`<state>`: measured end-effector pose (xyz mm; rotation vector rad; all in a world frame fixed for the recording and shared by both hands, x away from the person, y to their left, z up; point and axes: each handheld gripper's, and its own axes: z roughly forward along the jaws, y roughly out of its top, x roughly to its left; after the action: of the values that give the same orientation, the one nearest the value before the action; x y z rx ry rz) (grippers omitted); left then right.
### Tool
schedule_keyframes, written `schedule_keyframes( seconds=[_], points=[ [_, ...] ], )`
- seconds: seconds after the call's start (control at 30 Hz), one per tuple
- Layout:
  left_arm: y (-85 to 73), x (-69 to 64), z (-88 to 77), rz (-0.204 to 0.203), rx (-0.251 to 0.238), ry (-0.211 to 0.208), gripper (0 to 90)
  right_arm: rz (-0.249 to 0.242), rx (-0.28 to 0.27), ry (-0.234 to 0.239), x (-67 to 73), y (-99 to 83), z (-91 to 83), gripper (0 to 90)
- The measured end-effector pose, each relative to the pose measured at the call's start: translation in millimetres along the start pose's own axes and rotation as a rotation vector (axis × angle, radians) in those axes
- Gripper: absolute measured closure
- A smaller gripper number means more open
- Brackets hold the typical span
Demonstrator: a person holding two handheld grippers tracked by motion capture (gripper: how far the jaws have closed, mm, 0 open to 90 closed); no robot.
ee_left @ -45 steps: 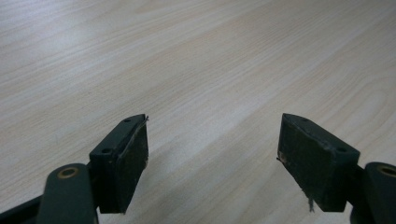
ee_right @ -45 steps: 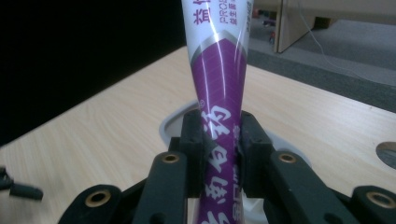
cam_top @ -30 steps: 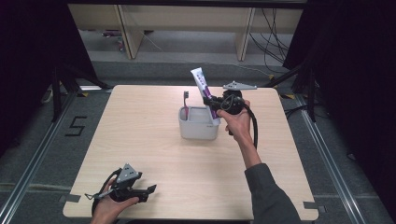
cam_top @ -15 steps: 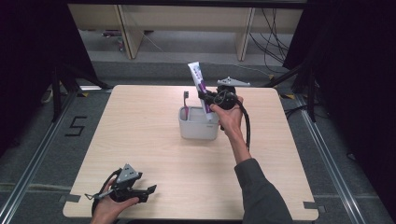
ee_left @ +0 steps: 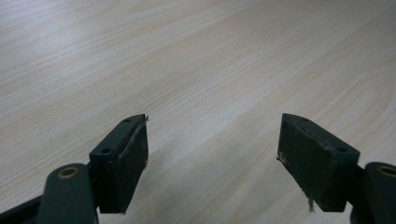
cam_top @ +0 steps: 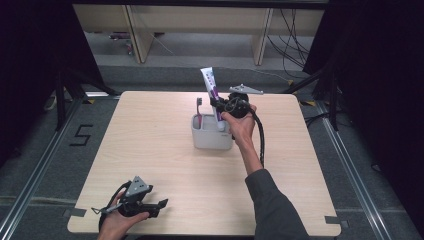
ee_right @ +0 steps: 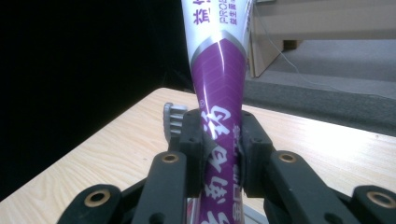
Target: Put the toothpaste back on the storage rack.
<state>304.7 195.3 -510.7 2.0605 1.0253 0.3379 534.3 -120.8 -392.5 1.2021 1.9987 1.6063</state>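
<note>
A white and purple toothpaste tube (cam_top: 210, 91) stands nearly upright, its lower end in the grey holder cup (cam_top: 211, 138) at the table's middle back. My right gripper (cam_top: 218, 107) is shut on the tube's lower part; in the right gripper view both black jaws press the tube (ee_right: 218, 121) between them. A toothbrush (cam_top: 198, 111) with a red handle stands in the cup's left side, and its bristle head (ee_right: 171, 119) peeks out left of the jaws. My left gripper (cam_top: 161, 206) rests near the table's front left corner, open, with bare wood between its pads (ee_left: 123, 161).
The light wooden table (cam_top: 150, 150) has rounded corners and a dark floor around it. Wooden shelf legs (cam_top: 135, 30) and cables lie behind the far edge. The right forearm and the gripper's cable (cam_top: 261, 140) cross the table right of the cup.
My right gripper has carried the toothpaste tube slightly left and brought it more upright over the cup. The left gripper has stayed put.
</note>
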Motion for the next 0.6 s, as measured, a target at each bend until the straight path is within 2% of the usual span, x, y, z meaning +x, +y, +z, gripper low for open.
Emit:
schedule_keyframes(
  seconds=[0.17,0.23,0.27,0.33,0.37,0.43,0.53,0.57,0.6],
  points=[
    [0.2,-0.2,-0.6,0.009,0.007,-0.001,24.0,-0.002,-0.004,-0.003,-1.5,-3.6,4.9,75.4],
    [0.2,-0.2,0.1,0.01,0.006,0.001,24.1,0.015,0.005,-0.016,-1.4,-4.7,5.1,75.3],
    [-0.1,-0.7,0.5,0.007,0.005,0.002,24.0,-0.009,-0.007,-0.021,-3.0,-5.5,6.2,75.3],
    [-0.2,-1.2,0.6,0.007,0.008,-0.005,24.0,0.01,-0.001,-0.022,-2.7,-6.0,6.4,75.3],
    [-0.2,-1.5,0.8,0.004,0.005,-0.003,24.1,0.012,-0.001,-0.035,-1.6,-6.8,6.8,75.3],
    [0.0,-1.4,0.6,0.008,0.006,-0.004,24.0,0.006,-0.009,-0.028,-1.0,-7.6,8.4,75.2],
    [-0.2,-1.4,0.8,0.01,0.005,-0.006,24.1,0.022,0.005,-0.029,0.6,-9.7,10.4,75.1],
    [-0.2,-1.4,0.9,0.009,0.005,-0.008,24.1,0.022,0.021,-0.039,1.0,-11.0,10.8,75.1],
    [-0.1,-1.4,0.7,0.01,0.005,-0.008,24.1,0.01,0.015,-0.037,0.2,-11.9,11.4,75.1]
  ],
)
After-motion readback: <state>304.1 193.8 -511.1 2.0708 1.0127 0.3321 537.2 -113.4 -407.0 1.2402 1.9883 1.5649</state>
